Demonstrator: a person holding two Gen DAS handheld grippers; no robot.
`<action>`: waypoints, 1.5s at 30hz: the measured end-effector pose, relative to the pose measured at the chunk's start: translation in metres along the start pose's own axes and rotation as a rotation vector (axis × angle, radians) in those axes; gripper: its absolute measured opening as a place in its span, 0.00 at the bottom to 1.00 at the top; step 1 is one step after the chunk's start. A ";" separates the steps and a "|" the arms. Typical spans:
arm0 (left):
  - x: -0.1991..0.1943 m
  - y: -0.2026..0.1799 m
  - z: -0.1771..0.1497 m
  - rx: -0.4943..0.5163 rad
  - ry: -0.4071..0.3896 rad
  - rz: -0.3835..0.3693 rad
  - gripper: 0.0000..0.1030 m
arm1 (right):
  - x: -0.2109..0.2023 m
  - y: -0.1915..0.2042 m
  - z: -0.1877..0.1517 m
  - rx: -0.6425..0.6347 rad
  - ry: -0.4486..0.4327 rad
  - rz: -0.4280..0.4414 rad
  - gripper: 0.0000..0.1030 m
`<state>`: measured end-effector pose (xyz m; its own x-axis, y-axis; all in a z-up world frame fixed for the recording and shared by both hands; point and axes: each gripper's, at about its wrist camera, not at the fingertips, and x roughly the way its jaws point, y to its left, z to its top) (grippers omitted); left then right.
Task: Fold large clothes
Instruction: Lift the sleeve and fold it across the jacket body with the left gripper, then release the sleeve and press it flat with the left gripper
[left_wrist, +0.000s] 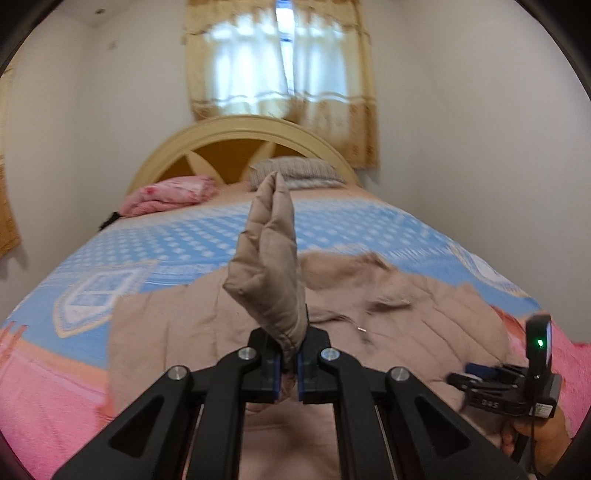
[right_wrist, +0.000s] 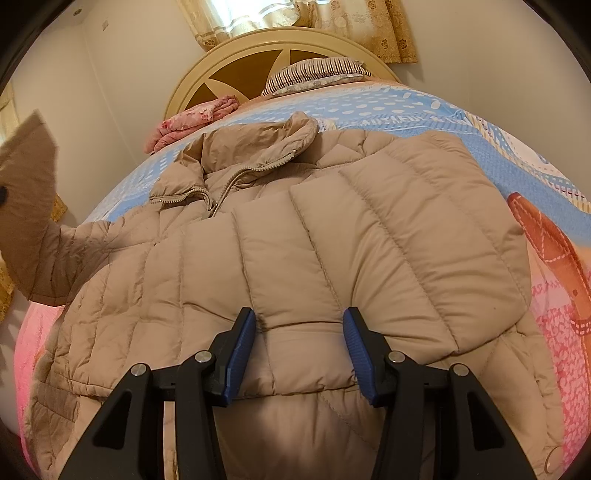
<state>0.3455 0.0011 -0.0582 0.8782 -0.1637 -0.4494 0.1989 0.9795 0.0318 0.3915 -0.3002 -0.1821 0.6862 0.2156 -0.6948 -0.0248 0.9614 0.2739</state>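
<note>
A beige quilted puffer jacket (right_wrist: 295, 236) lies front-up on the bed, collar toward the headboard, its right sleeve folded across the chest. My left gripper (left_wrist: 289, 363) is shut on the cuff of the jacket's left sleeve (left_wrist: 269, 266) and holds it up above the jacket. The lifted sleeve shows at the left edge of the right wrist view (right_wrist: 33, 206). My right gripper (right_wrist: 299, 332) is open, its blue pads just above the folded sleeve's cuff. It also shows in the left wrist view (left_wrist: 476, 380) at the lower right.
The bed has a blue, white and pink patterned blanket (left_wrist: 192, 236). A folded pink cloth (left_wrist: 170, 195) and a striped pillow (right_wrist: 314, 72) lie by the cream headboard (left_wrist: 236, 129). White walls and a curtained window (left_wrist: 280, 74) stand behind.
</note>
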 end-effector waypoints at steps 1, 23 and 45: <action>0.003 -0.009 -0.002 0.012 0.008 -0.013 0.05 | 0.000 -0.001 0.000 0.004 -0.002 0.005 0.49; 0.014 -0.092 -0.031 0.200 0.028 -0.070 0.95 | -0.003 -0.008 -0.001 0.045 -0.020 0.043 0.50; 0.035 -0.003 -0.091 0.021 0.285 0.144 1.00 | -0.031 0.013 0.018 0.107 0.002 0.232 0.67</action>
<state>0.3363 0.0036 -0.1552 0.7410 0.0186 -0.6712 0.0932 0.9871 0.1303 0.3831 -0.2974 -0.1444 0.6700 0.4287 -0.6061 -0.1041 0.8626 0.4950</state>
